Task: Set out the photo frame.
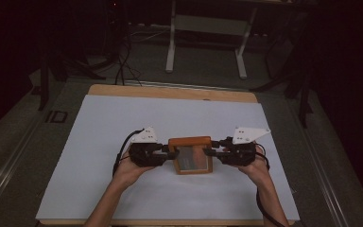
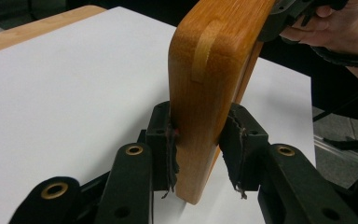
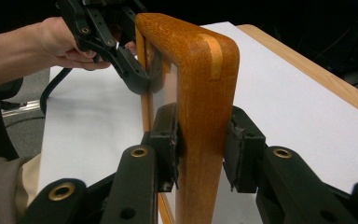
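The left claw point(image 1: 170, 154) is closed on the left edge of a wooden frame point(image 1: 189, 155), its black body held in the person's left hand point(image 1: 128, 171) with the grey three-cornered plate on top. In the left gripper view that claw point(image 2: 198, 140) has both jaws pressed against the frame point(image 2: 209, 79), one on each face of the orange-brown wood, and the worn pads point(image 2: 170, 149) are touching it; the frame stands upright with its lower corner just above the white sheet. The frame sits a little below the middle of the counter, between the two claws, with a pale glassy panel inside its wooden border. On the frame's right edge the right claw point(image 1: 209, 152) is likewise clamped shut on the wood, held by the right hand point(image 1: 255, 166), a dark cable trailing back along the forearm. The right gripper view shows this claw point(image 3: 200, 140) gripping the rounded vertical side of the frame point(image 3: 200, 60), a jaw tight on either face, and a lighter inlaid strip of wood at the corner; farther off in that view the other claw holds the opposite edge. The counter point(image 1: 170, 91) is a light wooden top almost wholly covered by a white sheet point(image 1: 123, 118), with a strip of bare wood along the far edge. Beyond it the room is dim: a grey floor, the white legs of a stand point(image 1: 171, 47), and dark cables point(image 1: 123, 61) on the floor.
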Demonstrator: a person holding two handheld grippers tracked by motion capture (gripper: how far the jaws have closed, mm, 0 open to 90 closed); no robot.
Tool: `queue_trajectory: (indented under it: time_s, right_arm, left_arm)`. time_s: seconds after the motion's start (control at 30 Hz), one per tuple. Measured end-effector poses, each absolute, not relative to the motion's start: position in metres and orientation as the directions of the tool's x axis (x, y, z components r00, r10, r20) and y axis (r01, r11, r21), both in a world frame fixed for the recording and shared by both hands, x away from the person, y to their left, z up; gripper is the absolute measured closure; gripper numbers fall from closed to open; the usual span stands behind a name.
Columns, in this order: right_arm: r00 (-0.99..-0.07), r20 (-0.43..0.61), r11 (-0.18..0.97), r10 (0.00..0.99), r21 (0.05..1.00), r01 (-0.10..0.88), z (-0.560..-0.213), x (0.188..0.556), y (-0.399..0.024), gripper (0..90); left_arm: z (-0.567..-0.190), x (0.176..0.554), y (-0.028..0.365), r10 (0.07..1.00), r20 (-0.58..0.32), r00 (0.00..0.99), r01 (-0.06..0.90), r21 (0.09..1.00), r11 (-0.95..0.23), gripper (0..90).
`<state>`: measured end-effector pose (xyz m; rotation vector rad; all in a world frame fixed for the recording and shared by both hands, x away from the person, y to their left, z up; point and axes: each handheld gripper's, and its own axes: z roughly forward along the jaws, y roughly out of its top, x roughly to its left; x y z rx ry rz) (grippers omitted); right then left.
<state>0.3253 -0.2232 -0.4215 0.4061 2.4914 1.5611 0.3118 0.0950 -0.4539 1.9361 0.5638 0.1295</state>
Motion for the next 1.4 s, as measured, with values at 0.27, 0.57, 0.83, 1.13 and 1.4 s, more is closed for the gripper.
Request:
queue_trajectory:
  time_s: [0.27,0.57,0.83,1.13,1.4]
  right_arm:
    - [-0.949,0.031,0.4,0.314,0.902,0.161,-0.429,0.331,-0.211,67.8]
    - [-0.939,0.104,0.353,0.329,0.908,0.224,-0.441,0.338,-0.205,67.8]
    - [-0.921,0.166,0.337,0.351,0.896,0.289,-0.459,0.344,-0.199,67.2]
    - [-0.91,0.194,0.327,0.366,0.889,0.322,-0.465,0.352,-0.197,66.4]
    - [-0.891,0.232,0.308,0.389,0.879,0.364,-0.469,0.363,-0.195,64.9]
  left_arm:
    - [-0.454,0.311,0.108,0.481,-0.177,0.858,0.36,0.877,-0.318,65.2]
    - [-0.458,0.316,0.116,0.51,-0.224,0.83,0.407,0.87,-0.28,64.2]
    - [-0.463,0.32,0.122,0.539,-0.252,0.804,0.441,0.861,-0.255,64.0]
    - [-0.47,0.324,0.125,0.554,-0.284,0.782,0.464,0.859,-0.214,65.0]
    - [-0.473,0.329,0.122,0.602,-0.282,0.747,0.486,0.85,-0.204,65.4]
